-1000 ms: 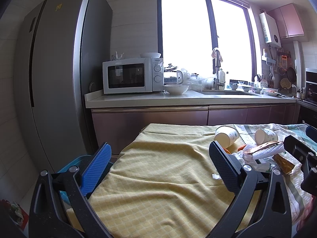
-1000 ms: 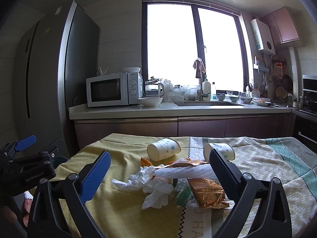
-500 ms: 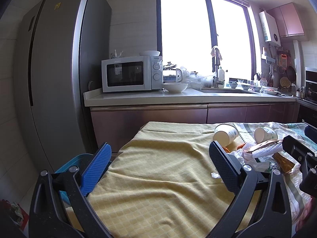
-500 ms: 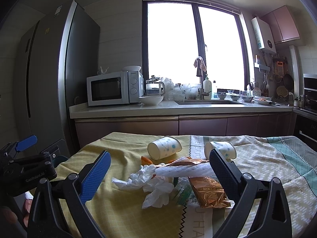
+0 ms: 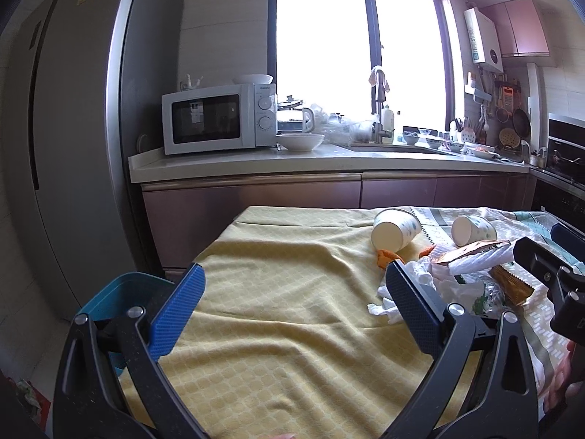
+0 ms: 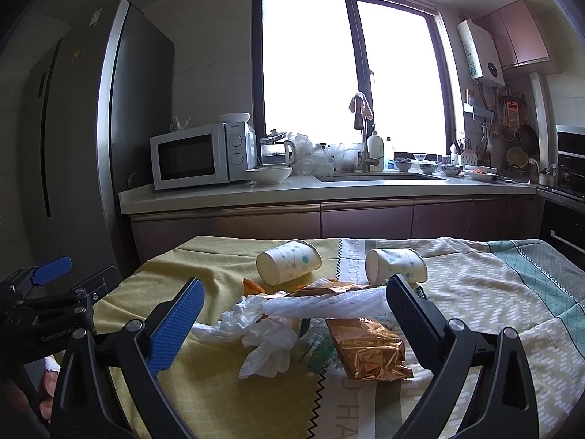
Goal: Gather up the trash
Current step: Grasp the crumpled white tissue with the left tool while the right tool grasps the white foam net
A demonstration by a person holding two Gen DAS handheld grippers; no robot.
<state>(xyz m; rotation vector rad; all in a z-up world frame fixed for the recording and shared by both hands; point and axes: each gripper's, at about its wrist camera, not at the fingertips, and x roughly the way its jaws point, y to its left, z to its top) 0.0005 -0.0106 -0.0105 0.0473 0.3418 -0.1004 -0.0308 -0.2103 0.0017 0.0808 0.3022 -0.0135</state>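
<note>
Trash lies in a heap on the yellow tablecloth (image 6: 204,391): crumpled white tissue (image 6: 267,344), a white foam sleeve (image 6: 329,305), a gold foil wrapper (image 6: 369,347), orange peel (image 6: 252,285) and two tipped paper cups (image 6: 289,261) (image 6: 395,265). My right gripper (image 6: 290,301) is open just in front of the heap, with nothing between its fingers. My left gripper (image 5: 292,285) is open over bare cloth, left of the same heap (image 5: 449,274). A blue bin (image 5: 117,296) sits below the table's left edge.
A kitchen counter (image 5: 329,162) with a microwave (image 5: 219,119), a bowl and a sink runs behind the table. A tall grey fridge (image 5: 73,128) stands at the left. The patterned cloth (image 6: 493,292) covers the table's right side.
Both grippers have drifted slightly; in the left wrist view the trash heap and counter sit a little further left than before. Both stay open and nothing has been picked up.
</note>
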